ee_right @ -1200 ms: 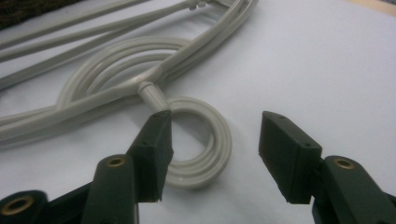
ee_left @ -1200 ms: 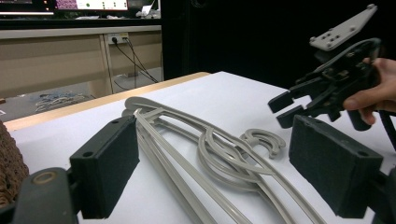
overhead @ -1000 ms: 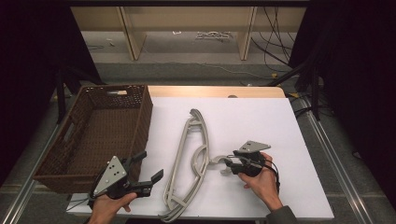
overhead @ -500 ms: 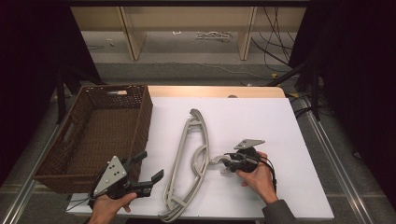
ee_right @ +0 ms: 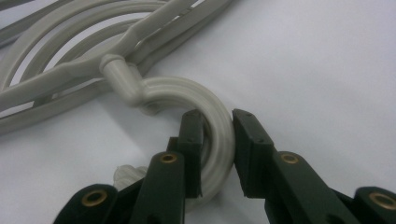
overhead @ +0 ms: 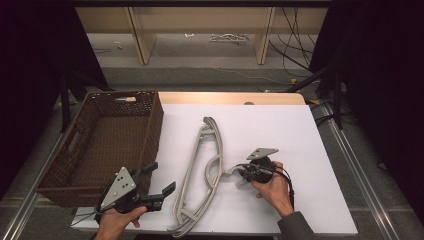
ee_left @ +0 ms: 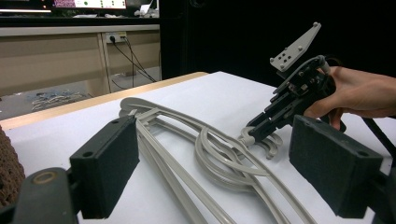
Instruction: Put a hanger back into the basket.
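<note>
A stack of grey plastic hangers lies lengthwise on the white table. Their hooks point right. In the right gripper view, one ribbed hook sits between the black jaws. My right gripper has just been closing and is now shut on that hook, low on the table. The left gripper view shows the same grip from across the hangers. My left gripper is held open near the front left edge, just left of the hangers, with nothing between its pads.
A brown wicker basket stands at the table's left side, close behind the left gripper. A wooden strip runs along the far edge. White table surface stretches to the right and behind the right hand. Shelving and cables lie on the floor beyond.
The right gripper's jaws have closed onto the hanger hook, with the hand edging slightly left. The left gripper and the hangers have stayed put.
</note>
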Demonstrator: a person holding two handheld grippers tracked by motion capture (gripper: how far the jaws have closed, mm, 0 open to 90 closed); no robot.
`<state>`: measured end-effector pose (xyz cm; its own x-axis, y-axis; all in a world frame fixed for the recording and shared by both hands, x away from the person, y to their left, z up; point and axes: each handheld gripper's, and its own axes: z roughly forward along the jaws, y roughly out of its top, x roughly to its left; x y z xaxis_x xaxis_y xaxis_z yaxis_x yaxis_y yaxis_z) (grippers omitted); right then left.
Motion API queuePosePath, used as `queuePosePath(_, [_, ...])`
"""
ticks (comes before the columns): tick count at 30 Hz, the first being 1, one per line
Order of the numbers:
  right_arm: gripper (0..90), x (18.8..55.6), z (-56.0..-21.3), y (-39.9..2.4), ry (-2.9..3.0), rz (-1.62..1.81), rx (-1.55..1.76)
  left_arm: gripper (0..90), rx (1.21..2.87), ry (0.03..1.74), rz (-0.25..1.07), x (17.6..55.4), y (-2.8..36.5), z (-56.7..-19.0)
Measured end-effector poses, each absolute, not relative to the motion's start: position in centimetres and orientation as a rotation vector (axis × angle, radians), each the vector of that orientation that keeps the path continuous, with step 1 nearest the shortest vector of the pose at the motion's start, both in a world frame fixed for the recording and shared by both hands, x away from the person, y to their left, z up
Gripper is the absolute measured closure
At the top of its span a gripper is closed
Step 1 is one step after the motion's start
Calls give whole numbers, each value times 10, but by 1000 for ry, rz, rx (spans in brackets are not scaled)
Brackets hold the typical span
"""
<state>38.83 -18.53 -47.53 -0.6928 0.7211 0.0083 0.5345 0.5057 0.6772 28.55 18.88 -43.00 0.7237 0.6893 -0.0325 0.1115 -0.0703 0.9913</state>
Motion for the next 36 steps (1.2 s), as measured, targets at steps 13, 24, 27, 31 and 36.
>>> queuePosePath(13, [743,385,-458,-183,2459,928,964,160,1618,654,544,287,181,-430])
queuePosePath(24, [745,382,-436,-175,2444,921,937,197,1876,601,486,306,112,-423])
queuePosePath(27, [746,383,-435,-175,2437,932,928,245,1962,588,465,314,93,-423])
queuePosePath(31, [747,381,-430,-173,2435,920,963,276,2049,611,406,322,71,-426])
queuePosePath(36, [752,379,-423,-171,2423,916,951,334,2127,658,399,333,60,-432])
